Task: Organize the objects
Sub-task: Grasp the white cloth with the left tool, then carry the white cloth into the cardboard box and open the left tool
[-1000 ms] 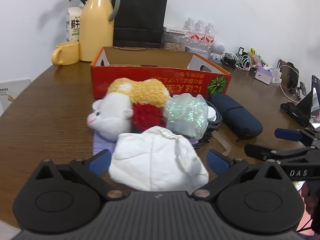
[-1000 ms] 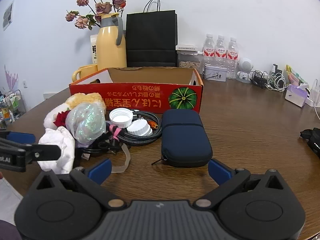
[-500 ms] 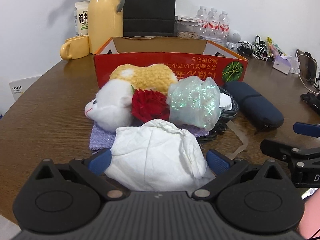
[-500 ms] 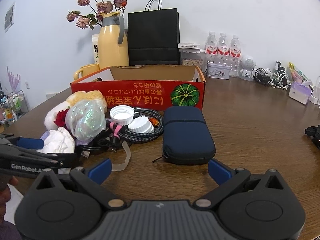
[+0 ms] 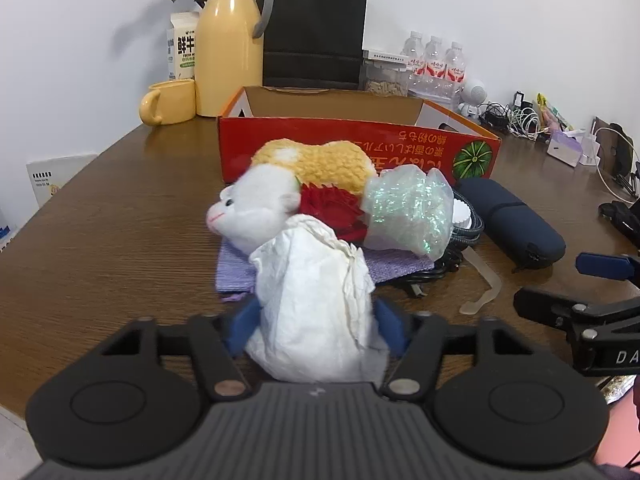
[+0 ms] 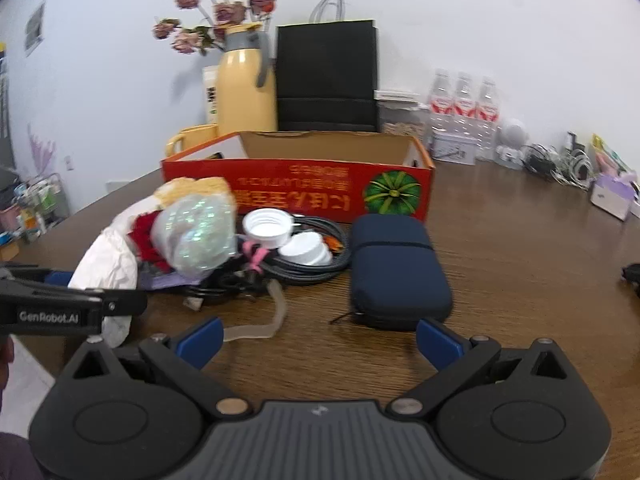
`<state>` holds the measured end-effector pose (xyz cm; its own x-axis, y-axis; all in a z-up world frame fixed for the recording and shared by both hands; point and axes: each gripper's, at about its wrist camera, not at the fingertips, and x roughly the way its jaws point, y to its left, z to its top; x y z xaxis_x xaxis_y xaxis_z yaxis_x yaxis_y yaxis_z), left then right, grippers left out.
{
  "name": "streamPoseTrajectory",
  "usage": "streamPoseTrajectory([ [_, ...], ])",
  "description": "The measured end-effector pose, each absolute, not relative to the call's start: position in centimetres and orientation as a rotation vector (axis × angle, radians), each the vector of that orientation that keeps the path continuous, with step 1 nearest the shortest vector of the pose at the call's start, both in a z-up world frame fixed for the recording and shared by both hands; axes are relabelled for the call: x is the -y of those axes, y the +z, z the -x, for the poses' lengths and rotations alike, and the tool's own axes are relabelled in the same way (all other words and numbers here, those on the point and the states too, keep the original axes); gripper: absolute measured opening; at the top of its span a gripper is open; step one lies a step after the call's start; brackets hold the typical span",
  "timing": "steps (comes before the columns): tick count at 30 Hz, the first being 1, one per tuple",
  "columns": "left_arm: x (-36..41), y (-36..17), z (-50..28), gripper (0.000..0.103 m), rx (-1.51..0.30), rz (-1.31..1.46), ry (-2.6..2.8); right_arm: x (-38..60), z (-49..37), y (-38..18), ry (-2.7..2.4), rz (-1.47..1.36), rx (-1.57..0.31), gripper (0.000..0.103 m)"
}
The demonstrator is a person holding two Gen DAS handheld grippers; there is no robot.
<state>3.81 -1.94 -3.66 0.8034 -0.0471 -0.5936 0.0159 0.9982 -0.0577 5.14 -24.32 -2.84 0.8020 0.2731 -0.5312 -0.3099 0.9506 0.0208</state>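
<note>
Two views, taken in turn. From the left wrist: left claw just been closing, blue pads now pinching the crumpled white paper wad at its lower sides, wad bunched up tall between them at the near edge of the worktop. Likely very light, soft and crushable — no fragility to fear, though loose folds may slip or tear if only an outer flap is caught, so best held low across the bulk, as now. Behind it, touching or just beside: purple cloth, white plush toy, red flower, glittery bag; beyond, red cardboard box, open-topped, probably where things go. Dark blue case off toward the other claw. From the right wrist: right claw spread wide, nothing between its pads, hovering near the blue case and a translucent strap. Shown only here — two white caps lying on a coiled black cable, mostly hidden from the left wrist by the glittery bag. Shown only from the left wrist: pads pressing into the wad.
</note>
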Motion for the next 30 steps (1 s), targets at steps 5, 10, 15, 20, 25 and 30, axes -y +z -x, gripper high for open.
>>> streamPoseTrajectory([
  [5, 1.1, -3.0, -2.9, 0.049, -0.611, 0.046, -0.035, 22.7, -5.1, -3.1, 0.384, 0.117, -0.561, 0.091],
  [10, 0.3, -2.3, -2.5, 0.049, -0.583, 0.050, -0.015, 21.2, -5.8, -3.6, 0.427, 0.157, -0.572, 0.073],
  [15, -0.2, -2.5, -2.6, 0.049, -0.586, 0.063, -0.017, 20.7, -6.8, -4.0, 0.442, 0.146, -0.583, 0.059],
  [20, -0.4, -2.5, -2.6, 0.049, -0.582, 0.072, -0.018, 21.2, -6.9, -3.9, 0.438, 0.115, -0.585, 0.036],
  [25, -0.6, -2.4, -2.6, 0.049, -0.579, 0.076, -0.019, 21.6, -6.9, -3.7, 0.449, 0.077, -0.592, 0.009],
  [30, -0.6, -2.3, -2.6, 0.049, -0.575, 0.077, -0.019, 22.0, -6.8, -3.5, 0.437, 0.060, -0.580, 0.002],
])
